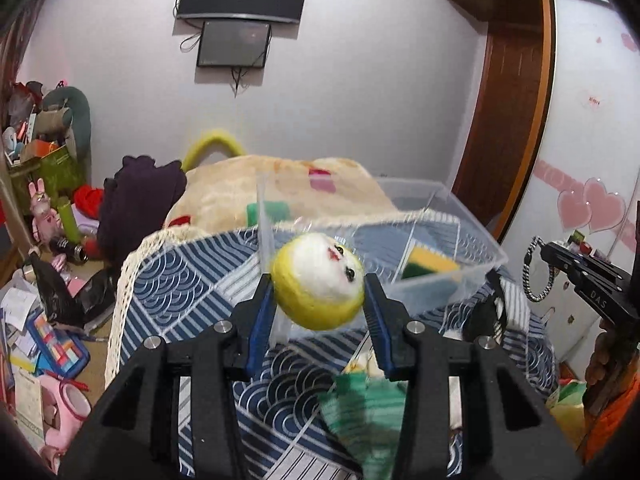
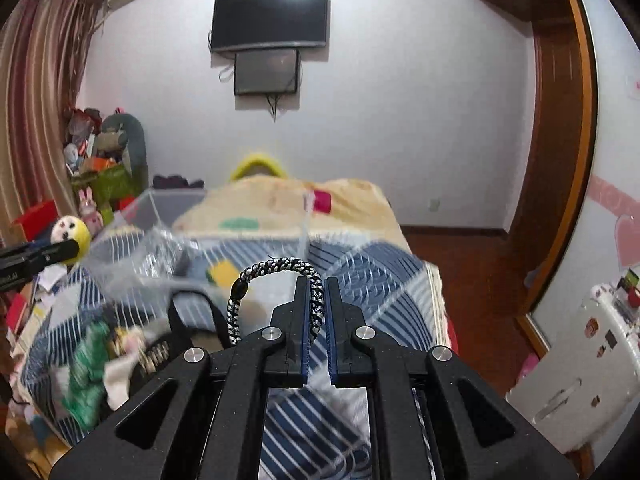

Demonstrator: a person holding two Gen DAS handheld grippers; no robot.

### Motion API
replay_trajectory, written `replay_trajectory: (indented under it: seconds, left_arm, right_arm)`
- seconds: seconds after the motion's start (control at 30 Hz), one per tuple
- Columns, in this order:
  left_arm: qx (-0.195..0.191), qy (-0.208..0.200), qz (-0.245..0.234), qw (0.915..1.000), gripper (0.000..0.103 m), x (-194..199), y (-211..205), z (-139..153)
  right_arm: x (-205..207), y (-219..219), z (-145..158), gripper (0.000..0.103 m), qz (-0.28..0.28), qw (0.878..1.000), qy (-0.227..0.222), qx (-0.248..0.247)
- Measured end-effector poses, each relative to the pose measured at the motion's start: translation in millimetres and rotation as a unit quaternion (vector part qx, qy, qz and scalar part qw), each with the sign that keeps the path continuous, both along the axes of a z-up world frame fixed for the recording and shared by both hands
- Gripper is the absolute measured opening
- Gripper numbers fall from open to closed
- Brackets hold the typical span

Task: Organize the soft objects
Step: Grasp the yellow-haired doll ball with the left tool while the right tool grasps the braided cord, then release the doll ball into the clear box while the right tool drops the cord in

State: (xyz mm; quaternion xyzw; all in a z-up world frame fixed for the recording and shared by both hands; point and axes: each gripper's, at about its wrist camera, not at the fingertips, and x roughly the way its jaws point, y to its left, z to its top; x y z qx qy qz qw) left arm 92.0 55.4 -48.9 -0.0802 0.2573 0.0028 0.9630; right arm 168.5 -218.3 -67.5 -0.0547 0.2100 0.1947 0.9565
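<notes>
My left gripper (image 1: 319, 292) is shut on a yellow and white plush ball with a face (image 1: 318, 282) and holds it above the bed, in front of a clear plastic bin (image 1: 472, 224). The ball also shows in the right wrist view (image 2: 72, 232). A yellow and green sponge (image 1: 430, 262) lies in the bin. My right gripper (image 2: 319, 292) is shut on a black and white braided cord loop (image 2: 276, 268), held above the bed; it also shows at the right in the left wrist view (image 1: 538, 276). A green cloth (image 1: 366, 412) lies below my left gripper.
The bed has a blue patterned cover (image 1: 188, 280) and a cream blanket (image 1: 248, 188). A black bag (image 2: 192, 332) and soft items (image 2: 92, 360) lie on it. Clutter covers the floor on the left (image 1: 44, 320). A white cabinet (image 2: 580, 364) stands on the right.
</notes>
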Motion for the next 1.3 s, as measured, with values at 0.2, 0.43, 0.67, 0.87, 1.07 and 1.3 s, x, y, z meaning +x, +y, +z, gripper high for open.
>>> replay_trajectory:
  seconds: [0.2,0.43,0.67,0.87,1.07,1.3]
  left_arm:
    - [-0.002,-0.019,-0.002,0.9998,0.043,12,1,16]
    - [-0.012,-0.016,-0.013,0.9997,0.043,35,-6,19]
    - [-0.002,0.01,-0.03,0.9995,0.043,63,-19,7]
    - [0.008,0.04,-0.038,0.9984,0.043,86,-27,-7]
    - [0.014,0.055,-0.039,0.9976,0.043,95,-30,-18]
    - [0.02,0.059,-0.038,0.9974,0.052,93,-35,-18]
  right_arm:
    - [9,26,19,0.006,0.022,0.999,-0.021,0.01]
    - [31,61,17,0.006,0.045,0.999,-0.014,-0.004]
    - [52,86,2,0.006,0.075,0.996,0.027,-0.029]
    - [57,97,-10,0.006,0.096,0.992,0.058,-0.055]
    - [59,98,-18,0.006,0.111,0.988,0.08,-0.069]
    - [57,88,-14,0.029,0.119,0.987,0.09,-0.064]
